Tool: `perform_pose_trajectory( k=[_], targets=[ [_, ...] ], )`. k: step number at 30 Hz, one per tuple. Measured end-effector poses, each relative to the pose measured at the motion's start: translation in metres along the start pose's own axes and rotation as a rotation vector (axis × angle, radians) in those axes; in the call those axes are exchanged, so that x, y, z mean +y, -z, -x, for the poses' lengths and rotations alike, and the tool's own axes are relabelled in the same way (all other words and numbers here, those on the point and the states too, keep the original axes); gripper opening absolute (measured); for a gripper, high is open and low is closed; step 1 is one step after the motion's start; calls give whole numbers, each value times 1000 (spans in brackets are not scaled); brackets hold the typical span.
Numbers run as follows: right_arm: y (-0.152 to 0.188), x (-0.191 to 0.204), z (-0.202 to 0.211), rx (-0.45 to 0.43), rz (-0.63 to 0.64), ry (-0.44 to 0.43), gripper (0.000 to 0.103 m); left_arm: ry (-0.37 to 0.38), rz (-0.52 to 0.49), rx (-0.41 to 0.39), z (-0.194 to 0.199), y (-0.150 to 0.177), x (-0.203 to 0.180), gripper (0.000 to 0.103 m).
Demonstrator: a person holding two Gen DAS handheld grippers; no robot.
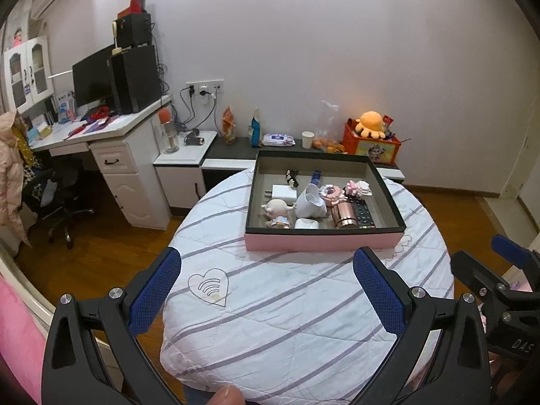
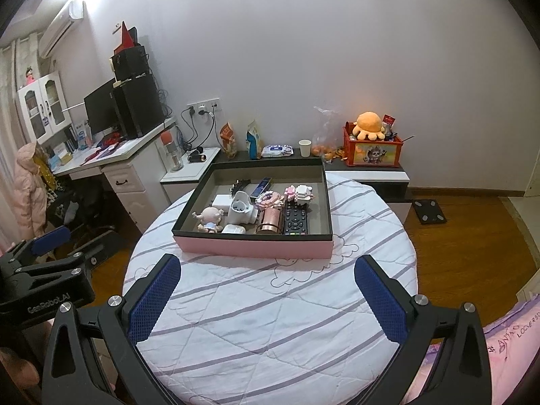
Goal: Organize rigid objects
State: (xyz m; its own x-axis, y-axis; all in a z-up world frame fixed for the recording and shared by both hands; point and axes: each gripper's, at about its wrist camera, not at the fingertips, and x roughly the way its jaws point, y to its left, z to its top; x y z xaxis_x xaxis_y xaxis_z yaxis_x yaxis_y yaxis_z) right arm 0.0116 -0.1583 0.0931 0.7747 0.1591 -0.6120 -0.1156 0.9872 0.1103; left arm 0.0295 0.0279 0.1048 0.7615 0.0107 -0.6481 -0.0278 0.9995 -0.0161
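A pink-sided box (image 1: 324, 241) (image 2: 253, 248) with a dark rim stands on the far half of a round table covered by a white striped quilt (image 1: 287, 320) (image 2: 270, 320). Inside lie a doll figure (image 1: 277, 212) (image 2: 209, 218), a white charger (image 1: 282, 191), a white holder (image 1: 312, 200) (image 2: 240, 210), a copper cylinder (image 1: 343, 216) (image 2: 269, 221), a black remote (image 1: 362, 214) (image 2: 296, 221) and pink block toys (image 1: 357, 187) (image 2: 300, 194). My left gripper (image 1: 266, 290) is open and empty above the near quilt. My right gripper (image 2: 266, 293) is open and empty there too.
A white desk (image 1: 111, 128) with a monitor and computer tower stands at the left, with an office chair (image 1: 57, 199) below. A low cabinet (image 1: 236, 150) behind the table carries snacks, a paper cup (image 2: 304, 147) and a red box with an orange plush (image 2: 369, 125). A scale (image 2: 430, 211) lies on the wood floor.
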Motion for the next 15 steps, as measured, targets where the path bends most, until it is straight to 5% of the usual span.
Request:
perform_pose_trajectory(
  k=[15],
  targets=[
    [-2, 1, 3, -3, 2, 2, 103, 23, -11, 12, 2, 4, -2, 103]
  ],
)
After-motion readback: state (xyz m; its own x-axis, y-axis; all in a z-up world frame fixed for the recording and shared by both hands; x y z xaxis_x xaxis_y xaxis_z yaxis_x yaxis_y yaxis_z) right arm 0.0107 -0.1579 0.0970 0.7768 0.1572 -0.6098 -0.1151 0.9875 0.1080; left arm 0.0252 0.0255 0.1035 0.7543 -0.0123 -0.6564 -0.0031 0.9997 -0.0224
